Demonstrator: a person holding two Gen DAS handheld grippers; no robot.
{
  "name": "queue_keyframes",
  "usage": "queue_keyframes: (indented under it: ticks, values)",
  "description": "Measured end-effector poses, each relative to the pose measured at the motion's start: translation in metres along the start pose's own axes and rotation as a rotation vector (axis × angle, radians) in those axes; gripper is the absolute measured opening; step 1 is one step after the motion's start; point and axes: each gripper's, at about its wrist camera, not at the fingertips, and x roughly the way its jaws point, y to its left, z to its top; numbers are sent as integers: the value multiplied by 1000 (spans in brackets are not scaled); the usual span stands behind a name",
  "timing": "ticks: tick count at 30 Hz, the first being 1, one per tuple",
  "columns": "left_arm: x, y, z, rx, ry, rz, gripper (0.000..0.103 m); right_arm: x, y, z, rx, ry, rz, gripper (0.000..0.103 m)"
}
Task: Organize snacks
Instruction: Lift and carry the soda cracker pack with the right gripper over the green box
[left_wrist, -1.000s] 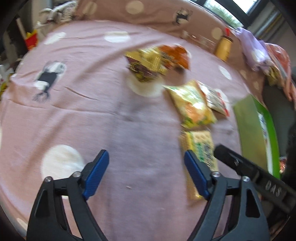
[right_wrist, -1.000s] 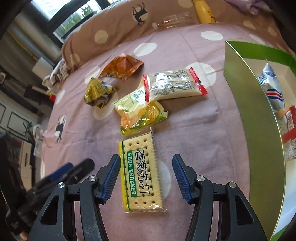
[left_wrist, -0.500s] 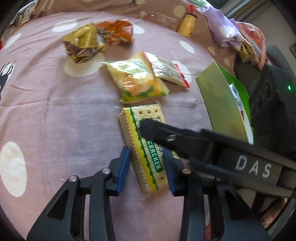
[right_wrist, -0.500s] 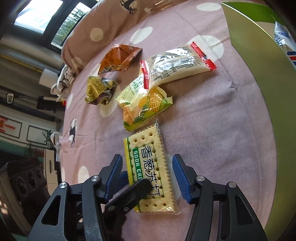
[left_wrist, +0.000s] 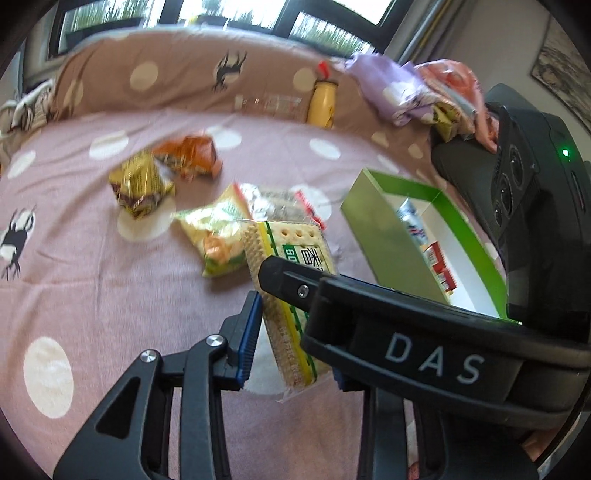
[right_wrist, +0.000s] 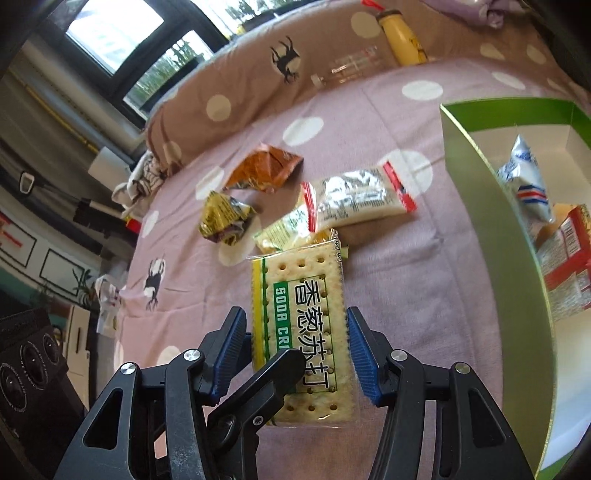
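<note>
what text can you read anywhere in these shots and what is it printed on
"SODA CR": green band on the soda cracker pack, the rest hidden by a gripper finger.
"香葱苏打": same pack.
"DAS": right gripper's finger, seen from the left wrist.
Print on the other snack packets and in the green box: too blurred.

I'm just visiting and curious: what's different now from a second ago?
Both grippers closed in on the cracker pack: the left gripper swung over and clamped it, the right gripper narrowed around it, and it looks lifted. The other snacks and the green box stayed put.
</note>
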Motion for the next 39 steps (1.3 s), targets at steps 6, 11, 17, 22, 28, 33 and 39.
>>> queue_keyframes:
  ticks: [6, 11, 17, 22, 28, 33, 39]
  values:
    - [2, -3, 0, 2, -38, 10, 32, -5, 2, 2, -23, -39, -13, 58]
    - [-6, -6, -1, 11, -80, 8, 32, -13, 4, 2, -36, -75, -11, 58]
    - [-8, -10, -1, 16, -111, 3, 32, -19, 5, 1, -48, -108, -20, 58]
    - [-10, -14, 0, 16, -133, -19, 32, -28, 7, 0, -58, -145, -44, 58]
    - [-13, -27, 2, 34, -172, -22, 32, -40, 2, 3, -46, -184, -39, 58]
    - [-14, -39, 6, 60, -194, -30, 32, -51, -4, 6, -39, -214, -41, 58]
    - [-7, -64, 12, 105, -213, -33, 32, -69, -27, 12, -2, -256, -34, 58]
